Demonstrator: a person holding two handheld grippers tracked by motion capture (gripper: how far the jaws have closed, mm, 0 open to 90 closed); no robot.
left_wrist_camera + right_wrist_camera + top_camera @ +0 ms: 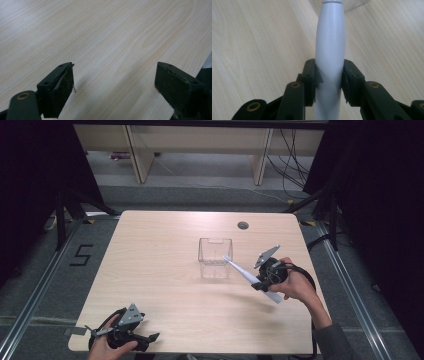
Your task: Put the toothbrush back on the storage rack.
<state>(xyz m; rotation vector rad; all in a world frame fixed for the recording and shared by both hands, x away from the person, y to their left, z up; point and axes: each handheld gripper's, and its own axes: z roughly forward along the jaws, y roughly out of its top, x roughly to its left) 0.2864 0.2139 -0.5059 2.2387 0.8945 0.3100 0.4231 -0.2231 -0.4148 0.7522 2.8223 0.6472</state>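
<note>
The right gripper [260, 283] is closed on a white toothbrush [243, 272] whose head reaches over the clear box [215, 257], while the left gripper [150, 338] rests wide open and empty near the table's [160, 250] front edge.

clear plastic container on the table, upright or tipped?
Upright. The clear plastic square container stands on its base on the light wooden table, open mouth up; the white toothbrush's tip reaches its rim.

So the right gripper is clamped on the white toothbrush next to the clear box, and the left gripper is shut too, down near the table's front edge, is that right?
Not quite. The left gripper is open: the left gripper view shows its jaws wide apart over bare table. The rest holds: the right gripper is clamped on the white toothbrush beside the clear box, and the left gripper sits near the table's front edge.
</note>
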